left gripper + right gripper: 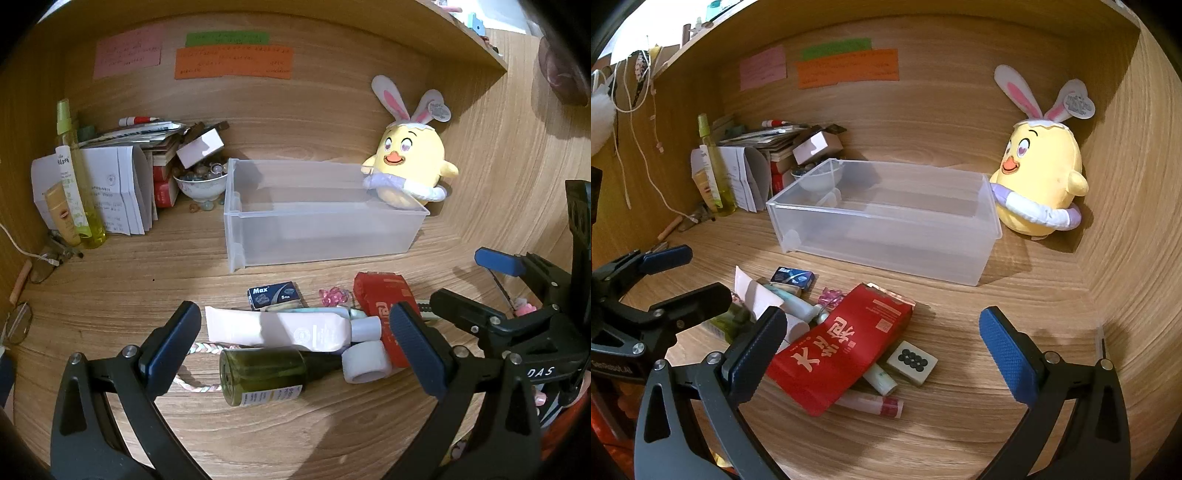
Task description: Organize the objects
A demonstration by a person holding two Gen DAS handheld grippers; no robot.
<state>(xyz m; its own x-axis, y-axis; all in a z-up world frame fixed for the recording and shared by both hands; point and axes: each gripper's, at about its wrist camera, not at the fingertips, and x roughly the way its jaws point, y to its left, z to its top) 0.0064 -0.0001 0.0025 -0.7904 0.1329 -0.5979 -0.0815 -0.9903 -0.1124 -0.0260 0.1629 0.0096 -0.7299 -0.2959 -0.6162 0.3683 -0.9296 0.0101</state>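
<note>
A clear empty plastic bin (325, 221) (886, 218) stands mid-desk. In front of it lies a pile: a pink-white tube (280, 328), a green bottle (266, 373) on its side, a white tape roll (365, 362), a blue Max box (275, 294) (793, 277), a red packet (842, 347) (384, 302), a mahjong tile (911, 361). My left gripper (295, 350) is open, its fingers either side of the tube and bottle. My right gripper (882, 350) is open around the red packet and tile.
A yellow plush chick (410, 162) (1041, 184) leans by the bin's right end. At the back left are papers (118, 188), a yellow-green spray bottle (77, 177) and a bowl of beads (201, 182). Wooden walls enclose the back and right. Glasses (18, 325) lie at the left.
</note>
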